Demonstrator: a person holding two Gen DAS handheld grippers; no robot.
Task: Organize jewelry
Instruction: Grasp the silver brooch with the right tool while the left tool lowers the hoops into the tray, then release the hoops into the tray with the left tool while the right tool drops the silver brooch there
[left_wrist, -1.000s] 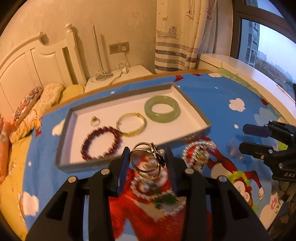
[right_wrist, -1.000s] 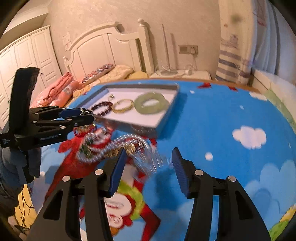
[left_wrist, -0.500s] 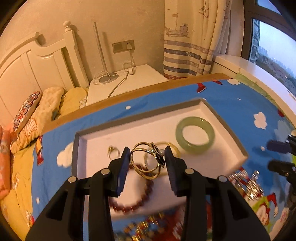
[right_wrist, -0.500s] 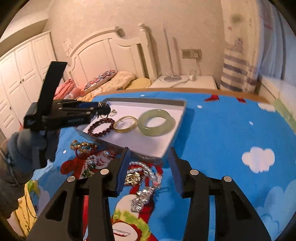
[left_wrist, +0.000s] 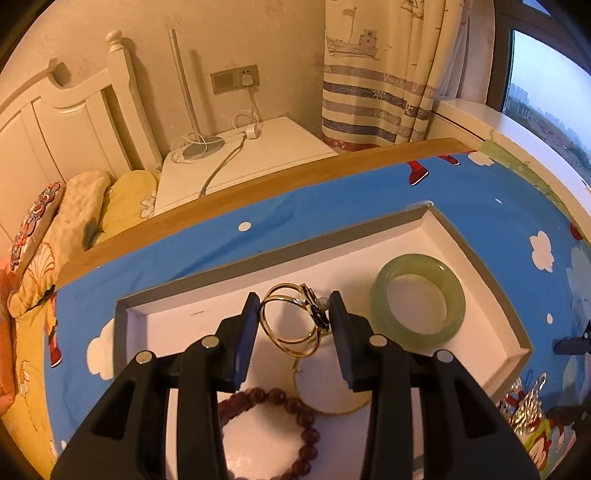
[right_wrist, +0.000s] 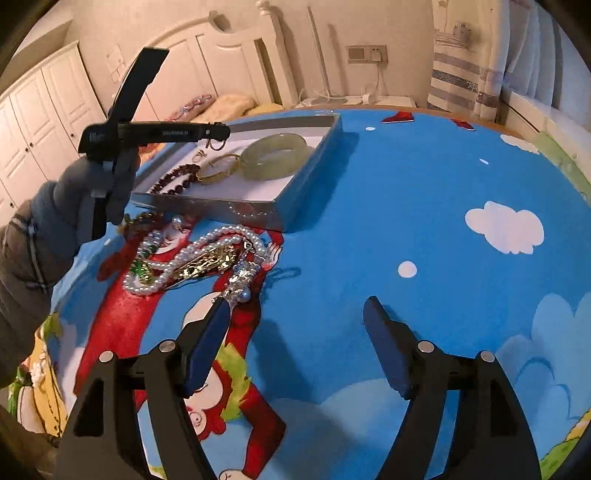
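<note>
Bedroom surroundings framed both views: a white headboard, a nightstand with a plugged-in charger, and a striped curtain printed with ships beside a window. Across the foreground stretched a desk covered in a bright blue cartoon cloth with white clouds and a red figure.

On it sat a shallow grey-rimmed white tray. One second earlier the left tool had hung over the loose pile outside the tray; now it hovered above the tray's white floor, so its load had been carried across the rim. It pinched a gold double-hoop ring with a dark ornament and small pearl between its blue pads. That suggested the ring was about to be set down with the sorted pieces, though it had not yet been released.

Already lying in the tray were a pale green jade bangle, a dark red bead bracelet, and a thin gold bangle, part-hidden by the tool.

The right tool had been narrower half a second before; its jaws were now opening wide, with nothing between them. Its left pad tip sat just beside a silver beaded ornament at the edge of the unsorted heap, a tangle of white pearl necklaces around a gold brooch-like piece. That heap probably came next.

A gloved hand gripped the left tool. Pale lettering ran along its black side, too small to read; no other writing was legible.
</note>
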